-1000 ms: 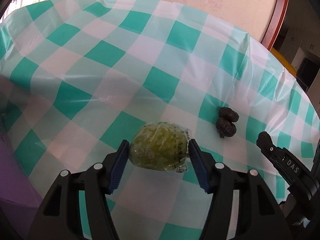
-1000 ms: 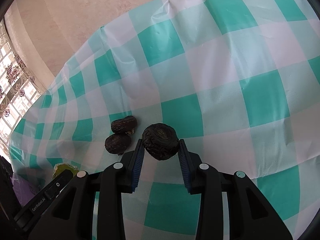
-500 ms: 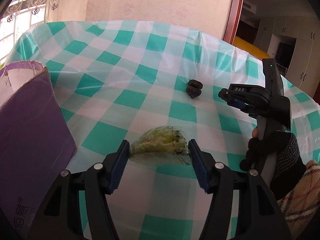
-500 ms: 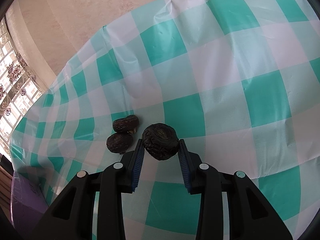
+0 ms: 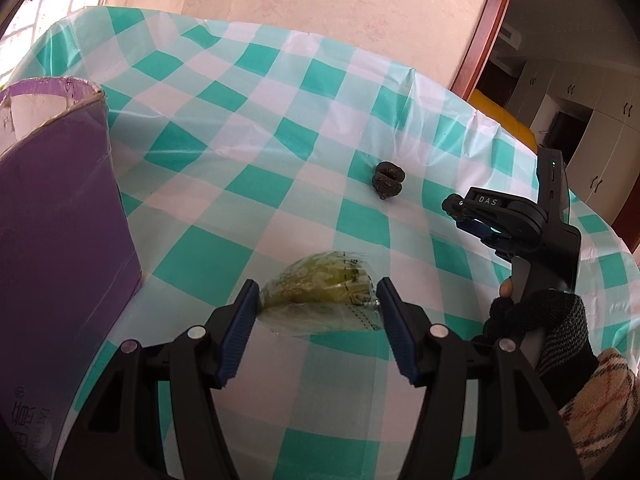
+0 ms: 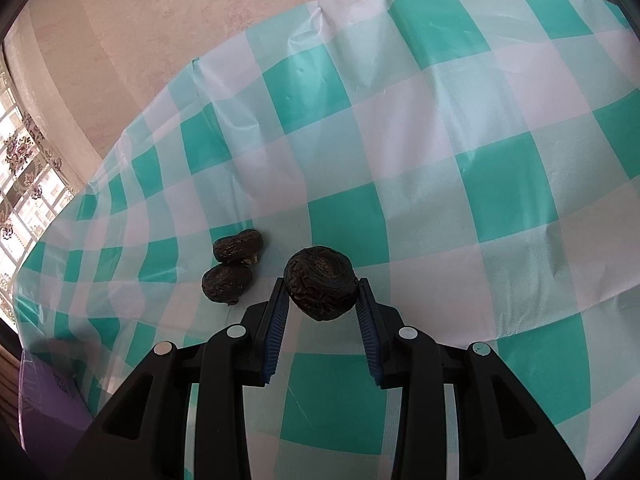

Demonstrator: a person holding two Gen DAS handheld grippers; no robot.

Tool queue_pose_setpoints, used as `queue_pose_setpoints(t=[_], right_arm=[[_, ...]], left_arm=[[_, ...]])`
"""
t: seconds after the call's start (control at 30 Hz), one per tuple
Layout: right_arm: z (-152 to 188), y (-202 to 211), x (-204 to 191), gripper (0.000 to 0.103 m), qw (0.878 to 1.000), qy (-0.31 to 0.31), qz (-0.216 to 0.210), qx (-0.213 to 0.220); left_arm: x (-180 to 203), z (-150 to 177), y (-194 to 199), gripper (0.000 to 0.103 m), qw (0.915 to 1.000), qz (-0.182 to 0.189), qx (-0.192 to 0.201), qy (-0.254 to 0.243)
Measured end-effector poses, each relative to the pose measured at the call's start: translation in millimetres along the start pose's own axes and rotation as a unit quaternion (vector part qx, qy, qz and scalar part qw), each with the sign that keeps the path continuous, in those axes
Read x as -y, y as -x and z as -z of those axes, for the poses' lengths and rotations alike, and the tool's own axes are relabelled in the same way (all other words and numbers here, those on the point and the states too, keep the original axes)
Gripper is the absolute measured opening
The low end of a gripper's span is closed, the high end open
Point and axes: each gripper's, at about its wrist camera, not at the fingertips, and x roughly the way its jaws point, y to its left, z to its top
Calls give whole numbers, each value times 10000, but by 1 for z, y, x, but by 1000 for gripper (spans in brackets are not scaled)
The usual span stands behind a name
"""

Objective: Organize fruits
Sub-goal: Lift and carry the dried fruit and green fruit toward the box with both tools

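Observation:
My left gripper (image 5: 316, 294) is shut on a green fruit in clear plastic wrap (image 5: 316, 284) and holds it above the checked tablecloth. My right gripper (image 6: 320, 284) is shut on a dark wrinkled round fruit (image 6: 320, 283) just above the cloth. Two more dark wrinkled fruits (image 6: 232, 264) lie touching each other on the cloth, left of the right gripper; they also show far off in the left wrist view (image 5: 387, 185). The right gripper (image 5: 480, 216) with its gloved hand shows at the right of the left wrist view.
A purple cardboard box (image 5: 52, 220), open at the top, stands at the left, close to my left gripper; its corner shows in the right wrist view (image 6: 44, 412). The table (image 6: 460, 128) ends at a beige wall behind. A doorway and cabinets lie at the far right.
My left gripper has lifted the wrapped green fruit and pulled back towards the purple box, which has come into view. The right gripper has held still with its dark fruit.

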Motion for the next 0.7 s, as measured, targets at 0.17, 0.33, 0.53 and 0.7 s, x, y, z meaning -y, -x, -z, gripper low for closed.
queue_pose_setpoints(t=[0.17,0.33,0.53,0.7], right_arm=[[21,19,-5,35,10000,62,1,42],[45,40,-5,35,10000,-35,-8,-6],[78,72,-9,35,9999,-44,-94,-8],[103,96,-4,35,9997,-239,-77,-37]], left_arm=[[0,0,0,61,10000,-9,6,11],[1,1,0,61,10000,-51,12,-18],[2,0,2,60,9997,-253,70,-27],[7,11,17,60,9994,-297,91,-124]])
